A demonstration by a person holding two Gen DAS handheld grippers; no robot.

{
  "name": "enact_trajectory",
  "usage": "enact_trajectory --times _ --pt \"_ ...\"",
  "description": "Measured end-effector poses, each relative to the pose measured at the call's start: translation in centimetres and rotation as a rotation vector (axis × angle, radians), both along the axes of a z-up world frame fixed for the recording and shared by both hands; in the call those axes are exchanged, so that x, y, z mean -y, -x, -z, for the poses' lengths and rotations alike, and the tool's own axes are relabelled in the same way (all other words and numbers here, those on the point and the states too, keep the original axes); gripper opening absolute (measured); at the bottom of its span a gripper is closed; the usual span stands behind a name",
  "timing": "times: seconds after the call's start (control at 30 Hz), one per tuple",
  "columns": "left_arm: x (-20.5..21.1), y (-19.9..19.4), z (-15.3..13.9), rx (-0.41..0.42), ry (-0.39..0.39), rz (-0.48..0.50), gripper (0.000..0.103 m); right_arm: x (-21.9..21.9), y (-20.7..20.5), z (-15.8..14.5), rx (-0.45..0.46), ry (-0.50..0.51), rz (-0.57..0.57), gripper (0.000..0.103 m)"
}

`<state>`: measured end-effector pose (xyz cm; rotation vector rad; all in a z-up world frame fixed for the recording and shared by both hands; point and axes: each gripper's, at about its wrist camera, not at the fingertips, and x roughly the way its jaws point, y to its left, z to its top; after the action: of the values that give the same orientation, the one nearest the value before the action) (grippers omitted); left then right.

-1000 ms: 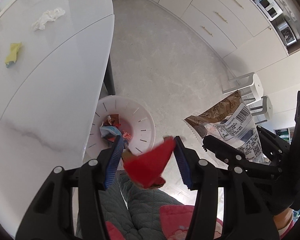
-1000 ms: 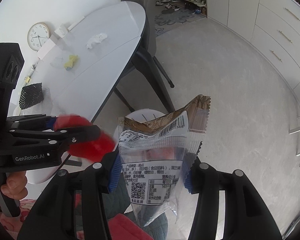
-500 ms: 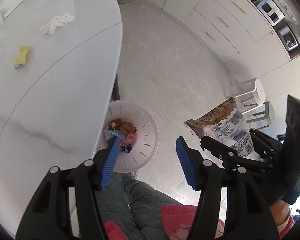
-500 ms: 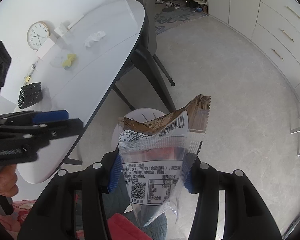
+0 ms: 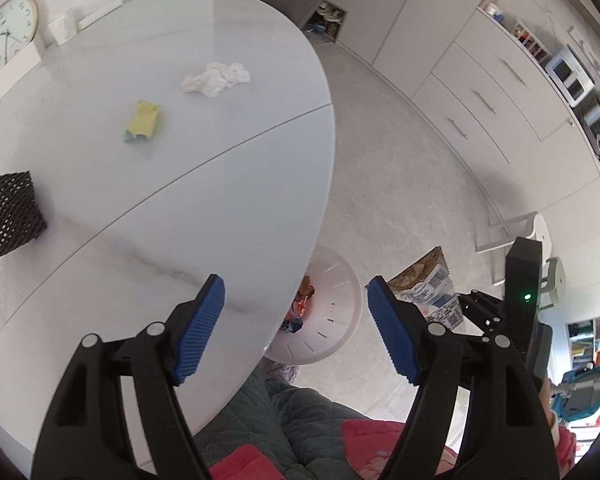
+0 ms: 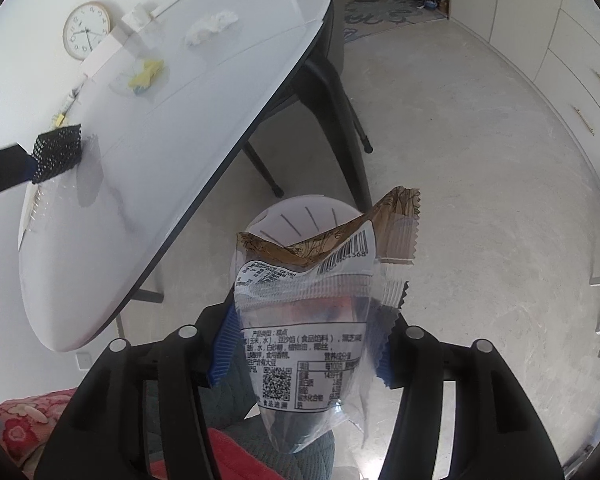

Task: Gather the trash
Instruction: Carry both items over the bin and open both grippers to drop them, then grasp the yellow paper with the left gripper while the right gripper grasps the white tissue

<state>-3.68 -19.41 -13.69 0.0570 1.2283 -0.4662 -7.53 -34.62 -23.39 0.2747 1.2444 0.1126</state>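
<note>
My left gripper (image 5: 294,284) is over the white table's near edge, empty, its jaws opening wide. Below it on the floor stands the white trash bin (image 5: 336,320) with colourful wrappers inside, half hidden under the table. My right gripper (image 6: 304,354) hangs above the bin (image 6: 300,212). A clear and brown snack wrapper (image 6: 312,320) stands upright between its blue pads, which are easing apart but still touch it. A crumpled white tissue (image 5: 216,78) and a yellow wrapper (image 5: 142,124) lie far back on the table.
On the table (image 5: 180,208) there are also a black mesh holder (image 5: 8,216) at the left and a clock (image 5: 4,36) against the wall. A dark chair (image 6: 332,92) stands behind the table. White stools (image 5: 540,236) and cabinets line the right. A person's quilted lap is below.
The red wrapper has left my left gripper, which then opened wider and rose back over the table. My right gripper sank a little toward the bin with the snack wrapper.
</note>
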Motion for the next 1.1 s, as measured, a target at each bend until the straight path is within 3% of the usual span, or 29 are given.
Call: enact_trajectory --times 0.07,0.27,0.8,0.9,1.1 --pt "-0.3 -0.3 0.0 0.002 -0.002 -0.017 0.072 -0.6 -0.3 0.6 -0.016 0.012 -0.015 0.074" --pt "-1.1 -0.4 -0.6 0.019 -0.001 -0.047 0.073 -1.7 -0.7 0.2 -0.024 0.033 -0.044 0.088" --pt "-0.9 -0.9 -0.9 0.045 -0.025 -0.034 0.074 -0.9 -1.9 -3.5 0.048 0.045 -0.025 0.092" --pt "-0.6 -0.9 -0.8 0.049 -0.035 -0.032 0.083 -0.6 -1.9 -3.9 0.055 0.054 -0.013 0.096" --pt "0.4 -0.5 -0.7 0.070 -0.064 0.011 0.083 0.4 -1.5 -4.3 0.057 0.065 0.024 0.097"
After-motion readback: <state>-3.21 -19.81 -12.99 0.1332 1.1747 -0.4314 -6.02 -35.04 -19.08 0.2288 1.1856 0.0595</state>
